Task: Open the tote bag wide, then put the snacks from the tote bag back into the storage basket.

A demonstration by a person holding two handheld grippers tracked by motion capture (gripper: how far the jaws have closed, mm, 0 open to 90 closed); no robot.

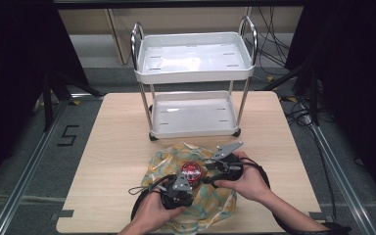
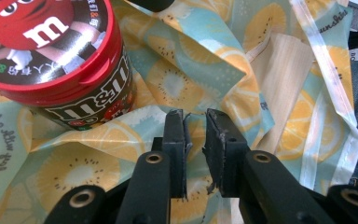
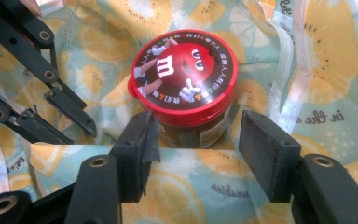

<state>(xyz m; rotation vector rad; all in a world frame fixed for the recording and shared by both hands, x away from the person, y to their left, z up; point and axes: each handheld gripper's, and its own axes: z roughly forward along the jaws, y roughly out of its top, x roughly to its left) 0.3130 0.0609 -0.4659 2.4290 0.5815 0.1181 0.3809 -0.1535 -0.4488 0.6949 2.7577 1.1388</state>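
High view first: you hold two grippers over a yellow and blue lemon-print cloth (image 1: pixel 196 196) that lies crumpled on the wooden table (image 1: pixel 112 147). A red-lidded M&M's candy jar (image 1: pixel 192 171) stands upright on the cloth, near its middle. Your left gripper (image 1: pixel 178 188) is just below and left of the jar. Your right gripper (image 1: pixel 215 169) is just to the right of the jar. Behind the cloth, a white two-shelf cart (image 1: pixel 193 68) stands on the far part of the table.

Look at the left gripper view. The left gripper (image 2: pixel 196 133) has its two black jaws a little apart, with only a thin gap. A fold of the cloth (image 2: pixel 177 79) sits right at the tips, and a thin edge of it seems to run into the gap. You cannot tell if the pads press on it. The jar (image 2: pixel 56 60) is up and to the left, close by but not touching the jaws. A patch of bare table (image 2: pixel 284 70) shows through the cloth.

Now the right gripper view. The right gripper (image 3: pixel 198 140) has its jaws wide apart. The jar (image 3: pixel 184 79) stands just past the tips, in line with the gap. The pads do not touch it. The cloth (image 3: pixel 191 186) lies under the jaws. The left gripper's black arms show at the upper left.
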